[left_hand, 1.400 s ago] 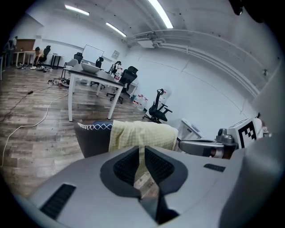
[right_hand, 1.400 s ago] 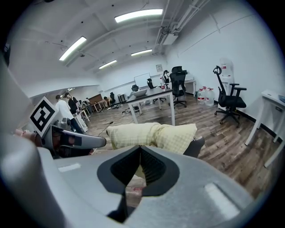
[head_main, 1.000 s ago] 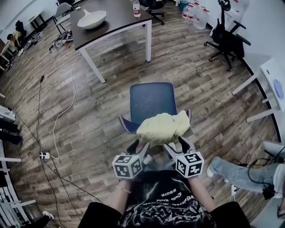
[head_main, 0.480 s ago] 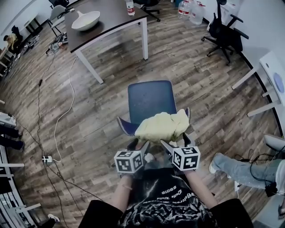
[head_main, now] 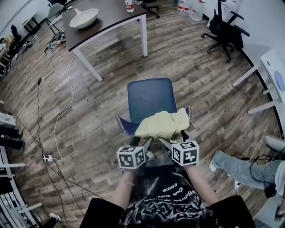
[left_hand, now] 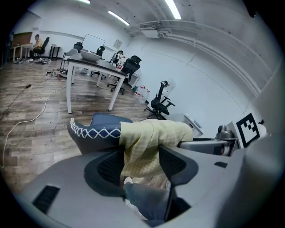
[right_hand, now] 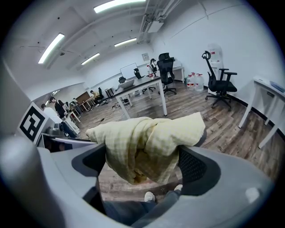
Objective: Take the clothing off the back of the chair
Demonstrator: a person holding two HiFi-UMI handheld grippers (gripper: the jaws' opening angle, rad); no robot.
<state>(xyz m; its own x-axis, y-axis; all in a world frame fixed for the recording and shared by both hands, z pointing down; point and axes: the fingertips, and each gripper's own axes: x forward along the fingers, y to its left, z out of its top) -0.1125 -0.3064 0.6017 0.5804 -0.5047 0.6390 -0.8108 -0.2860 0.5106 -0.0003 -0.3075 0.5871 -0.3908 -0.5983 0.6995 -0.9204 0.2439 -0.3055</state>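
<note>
A pale yellow garment [head_main: 162, 124] lies bunched over the back [head_main: 126, 127] of a chair with a blue seat [head_main: 149, 98], right in front of me. My left gripper [head_main: 141, 143] is at the cloth's near left edge. Its jaws have just been opening, and a hanging fold of the garment [left_hand: 144, 147] sits between them without being pinched [left_hand: 140, 167]. My right gripper [head_main: 171, 141] is at the near right edge. Its jaws have also just been opening and stand wide around the drooping bunch [right_hand: 144, 142], not pressing on it [right_hand: 142, 171].
A dark table [head_main: 111, 20] with a white bowl [head_main: 84, 18] and a bottle [head_main: 129, 5] stands beyond the chair. There is a black office chair [head_main: 222, 31] at the far right and a white desk [head_main: 271, 73] on the right. Cables [head_main: 67, 111] run across the floor at the left. Someone's jeans-clad leg [head_main: 236, 171] is at the right.
Both grippers have closed in on the garment's near edge and drawn nearer each other. The garment has not shifted on the chair back.
</note>
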